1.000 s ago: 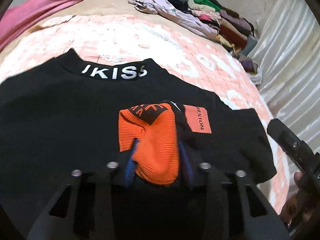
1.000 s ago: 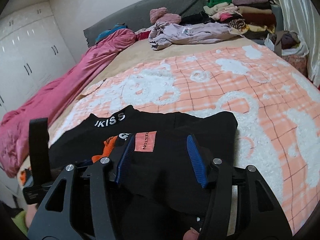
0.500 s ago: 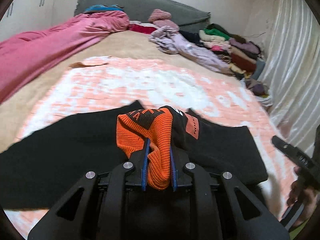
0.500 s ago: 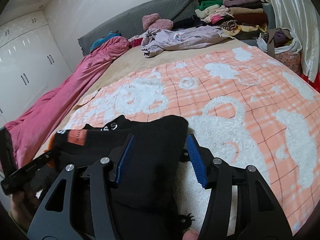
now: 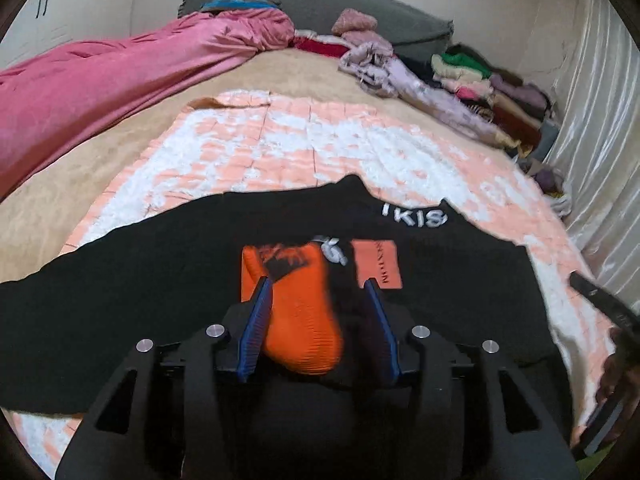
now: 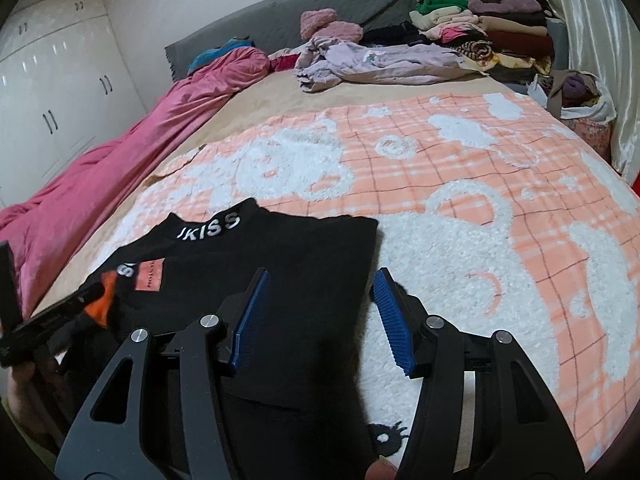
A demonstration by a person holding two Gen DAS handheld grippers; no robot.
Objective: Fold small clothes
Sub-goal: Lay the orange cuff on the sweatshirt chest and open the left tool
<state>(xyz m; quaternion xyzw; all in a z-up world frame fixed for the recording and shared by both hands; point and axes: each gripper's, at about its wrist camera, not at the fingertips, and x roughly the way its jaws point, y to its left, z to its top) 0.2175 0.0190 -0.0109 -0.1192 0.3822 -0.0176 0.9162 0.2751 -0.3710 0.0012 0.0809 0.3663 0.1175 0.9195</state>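
Observation:
A black top (image 5: 120,280) with white collar lettering and an orange patch lies flat on the peach and white blanket (image 5: 280,144). Its orange cuff (image 5: 298,320) is folded over the body. My left gripper (image 5: 318,292) is open, with the orange cuff lying loose between its blue pads. In the right wrist view the same black top (image 6: 280,264) lies at lower left. My right gripper (image 6: 320,284) is open over the top's right edge and holds nothing. The left gripper's body shows at that view's far left (image 6: 24,332).
A pink duvet (image 5: 100,80) runs along the left side of the bed. A lilac garment (image 6: 372,64) and stacked folded clothes (image 6: 480,28) sit at the far end by the grey headboard (image 6: 300,12). A bag of clothes (image 6: 580,100) and a curtain are at the right.
My left gripper was shut on the orange cuff half a second ago and has opened, leaving the cuff lying on the top. The top now lies flatter on the blanket.

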